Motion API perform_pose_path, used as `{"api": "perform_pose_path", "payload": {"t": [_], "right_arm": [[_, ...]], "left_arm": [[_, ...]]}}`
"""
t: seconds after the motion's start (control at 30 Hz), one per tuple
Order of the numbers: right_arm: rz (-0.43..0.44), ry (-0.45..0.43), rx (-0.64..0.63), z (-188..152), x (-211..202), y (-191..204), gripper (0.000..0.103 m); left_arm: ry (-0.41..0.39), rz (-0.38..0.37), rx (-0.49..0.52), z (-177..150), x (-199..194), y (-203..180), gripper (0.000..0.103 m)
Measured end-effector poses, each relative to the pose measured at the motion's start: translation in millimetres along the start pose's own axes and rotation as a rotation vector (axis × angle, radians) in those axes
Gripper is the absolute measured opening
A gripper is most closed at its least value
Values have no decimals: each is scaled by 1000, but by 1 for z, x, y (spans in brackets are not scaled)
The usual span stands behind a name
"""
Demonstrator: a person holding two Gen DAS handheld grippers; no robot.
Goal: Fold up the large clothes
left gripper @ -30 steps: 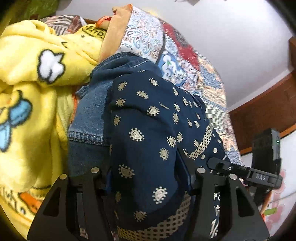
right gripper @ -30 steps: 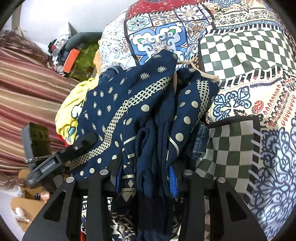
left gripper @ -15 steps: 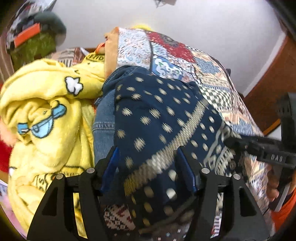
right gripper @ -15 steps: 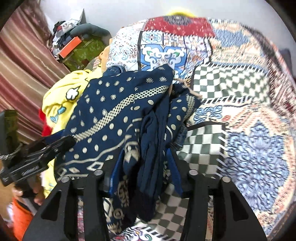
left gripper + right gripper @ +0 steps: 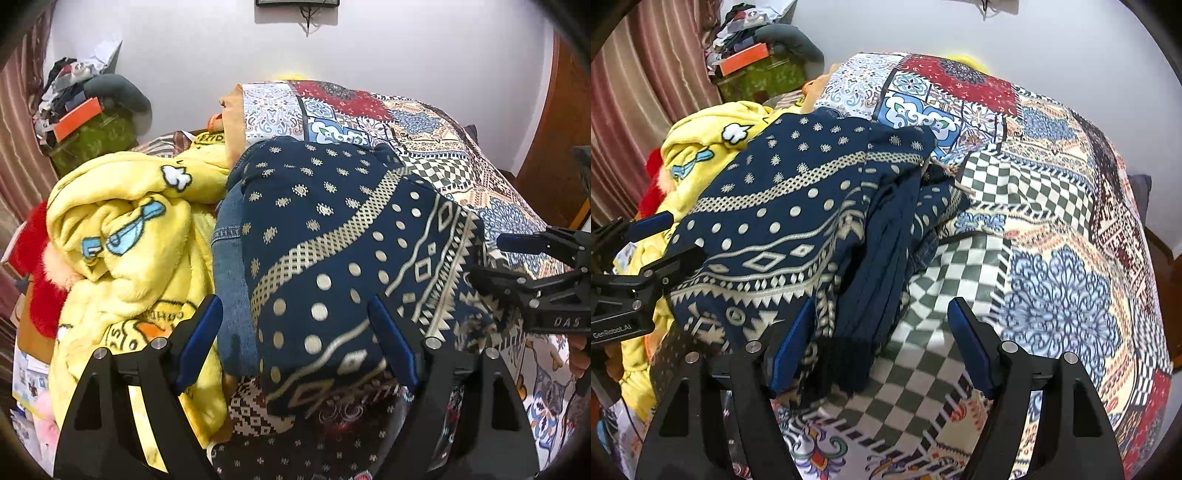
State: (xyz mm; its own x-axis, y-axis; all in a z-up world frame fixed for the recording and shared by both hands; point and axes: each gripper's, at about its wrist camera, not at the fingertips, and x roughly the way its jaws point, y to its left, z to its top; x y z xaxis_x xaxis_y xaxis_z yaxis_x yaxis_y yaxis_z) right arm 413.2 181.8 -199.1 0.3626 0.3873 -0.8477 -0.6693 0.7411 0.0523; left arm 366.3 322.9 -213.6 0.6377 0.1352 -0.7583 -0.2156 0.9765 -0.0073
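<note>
The left hand-held gripper [image 5: 295, 343] and the right hand-held gripper [image 5: 881, 345] are both spreading their jaws, pads clear of the navy printed garment [image 5: 332, 236] that lies between and just ahead of them, draped over a denim piece [image 5: 231, 273]. To release cleanly, back straight off so no pad drags the fold. Beyond lies the patchwork bedspread [image 5: 1052, 229]; left of the grippers is a yellow fleece blanket [image 5: 129, 240], then a curtain [image 5: 646, 92] and white wall [image 5: 406, 48].

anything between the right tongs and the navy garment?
Nothing visible. The navy printed garment lies folded on the patchwork bedspread, its edge already between the opening right tongs, whose pads are not pressing on it.
</note>
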Motion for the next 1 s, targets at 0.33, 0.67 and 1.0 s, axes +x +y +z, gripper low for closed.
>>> {"api": "perform_pose_path", "payload": {"t": [0.33,0.67,1.0], "right_arm": [[-17,-56,39,-20,-64,2,71],[1,-384,15,-45,-217,32,71],[42,-656,-14,-95,-328,69,71]], "left_arm": [[-49,27,25,-12,-65,-10,81],[-364,-16,-16,-13,-225,-30,81],[-637,-31,-31,-48,-349,-63,81]]}}
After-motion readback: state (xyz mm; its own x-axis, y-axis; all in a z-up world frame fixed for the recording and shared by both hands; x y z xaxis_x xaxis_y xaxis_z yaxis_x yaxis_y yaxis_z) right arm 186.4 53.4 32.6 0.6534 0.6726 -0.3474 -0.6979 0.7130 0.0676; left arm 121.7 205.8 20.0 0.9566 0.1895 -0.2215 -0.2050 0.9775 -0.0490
